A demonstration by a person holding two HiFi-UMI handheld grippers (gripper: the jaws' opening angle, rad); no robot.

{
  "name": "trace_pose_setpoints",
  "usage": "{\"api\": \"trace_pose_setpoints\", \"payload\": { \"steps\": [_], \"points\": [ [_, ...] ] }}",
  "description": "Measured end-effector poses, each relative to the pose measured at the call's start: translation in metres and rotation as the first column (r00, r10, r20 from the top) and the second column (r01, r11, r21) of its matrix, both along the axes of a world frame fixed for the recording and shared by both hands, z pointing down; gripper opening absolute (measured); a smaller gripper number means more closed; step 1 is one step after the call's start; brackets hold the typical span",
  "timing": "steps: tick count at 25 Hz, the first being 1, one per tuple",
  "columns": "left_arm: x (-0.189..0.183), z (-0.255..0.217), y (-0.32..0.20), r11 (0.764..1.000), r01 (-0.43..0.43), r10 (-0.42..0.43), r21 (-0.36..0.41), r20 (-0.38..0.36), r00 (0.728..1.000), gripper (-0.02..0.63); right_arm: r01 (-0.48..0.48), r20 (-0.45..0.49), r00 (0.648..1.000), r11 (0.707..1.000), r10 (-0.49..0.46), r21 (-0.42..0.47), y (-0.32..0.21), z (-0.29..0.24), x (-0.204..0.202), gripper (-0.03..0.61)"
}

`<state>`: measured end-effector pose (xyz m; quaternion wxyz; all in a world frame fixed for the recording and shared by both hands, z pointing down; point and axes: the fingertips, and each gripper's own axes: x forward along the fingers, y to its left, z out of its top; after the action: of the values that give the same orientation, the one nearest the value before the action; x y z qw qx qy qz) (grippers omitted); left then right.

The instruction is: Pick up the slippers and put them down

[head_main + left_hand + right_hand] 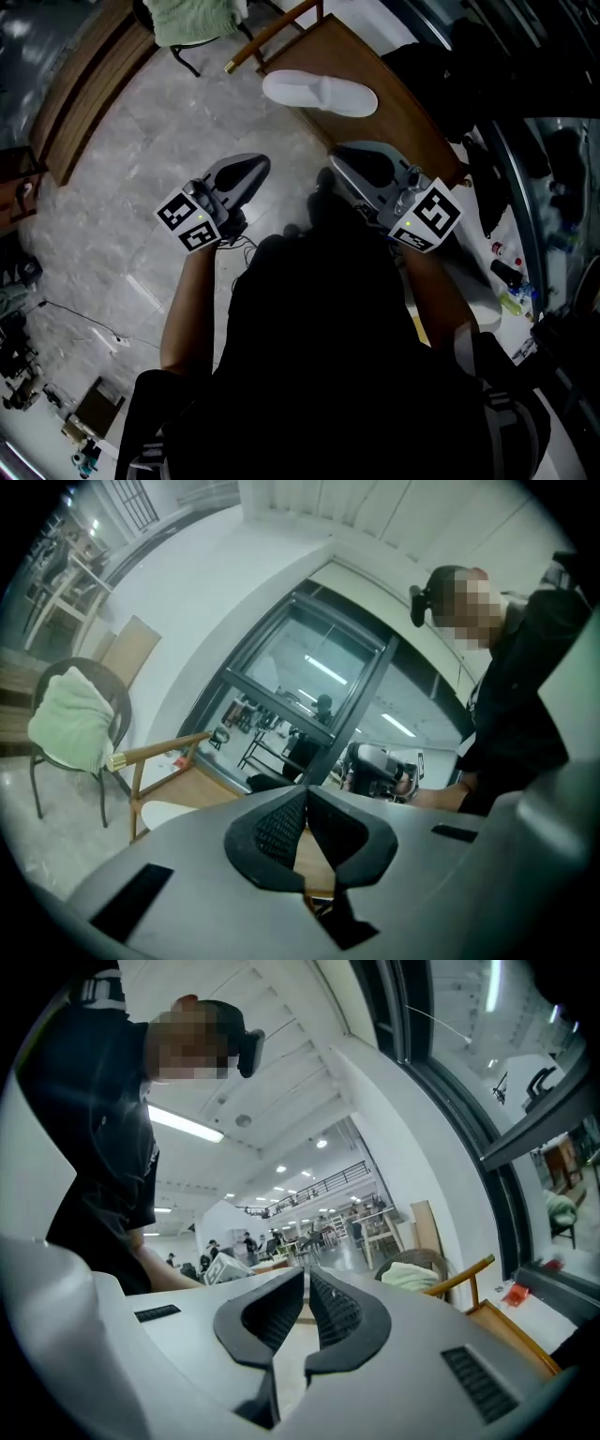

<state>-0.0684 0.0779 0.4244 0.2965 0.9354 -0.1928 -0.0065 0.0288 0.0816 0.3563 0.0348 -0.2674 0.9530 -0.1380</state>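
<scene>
One slipper point(320, 93) is noted near the counter point(411, 124) corner. Left hand-held gripper point(249, 172) and right hand-held gripper point(345, 161) are clenched, empty. Slipper untouched; stage cannot be judged.

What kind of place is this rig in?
Probably an open-plan lab or workshop hall: pale tiled floor, tall glass wall, a wooden table holding a white slipper, and a loose cable on the floor.

Pale marble floor point(122, 131), wooden table point(405, 114), chair point(106, 673) with green towel point(70, 726), dark-framed window point(309, 658), ceiling strip lights point(185, 1125)
</scene>
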Motion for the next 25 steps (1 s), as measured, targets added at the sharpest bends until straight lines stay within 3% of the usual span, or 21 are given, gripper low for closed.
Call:
{"api": "trace_pose_setpoints", "payload": {
  "steps": [10,16,19,22,25],
  "points": [
    [0.012,0.062,-0.078,0.981,0.036,-0.046,-0.19,-0.045,0.998,0.014,0.04,0.032,0.999,0.994,-0.037,-0.099,-0.062,0.05,0.011,0.032],
    [-0.013,0.119,-0.136,0.956,0.076,-0.117,-0.284,-0.132,0.984,0.014,0.027,-0.091,0.995,0.982,-0.044,-0.185,-0.091,0.114,-0.014,0.032],
    [-0.023,0.16,-0.162,0.941,0.075,-0.124,-0.331,-0.13,0.984,0.017,-0.019,-0.155,0.988,0.983,-0.01,-0.184,-0.109,0.144,-0.015,0.032],
    [-0.029,0.193,-0.178,0.919,0.069,-0.127,-0.388,-0.125,0.984,0.103,-0.06,-0.187,0.982,0.981,0.025,-0.182,-0.12,0.167,-0.015,0.032],
    [-0.033,0.223,-0.188,0.895,0.084,-0.151,-0.439,-0.121,0.981,0.134,-0.096,-0.178,0.982,0.977,0.061,-0.193,-0.129,0.187,-0.013,0.032]
  ]
}}
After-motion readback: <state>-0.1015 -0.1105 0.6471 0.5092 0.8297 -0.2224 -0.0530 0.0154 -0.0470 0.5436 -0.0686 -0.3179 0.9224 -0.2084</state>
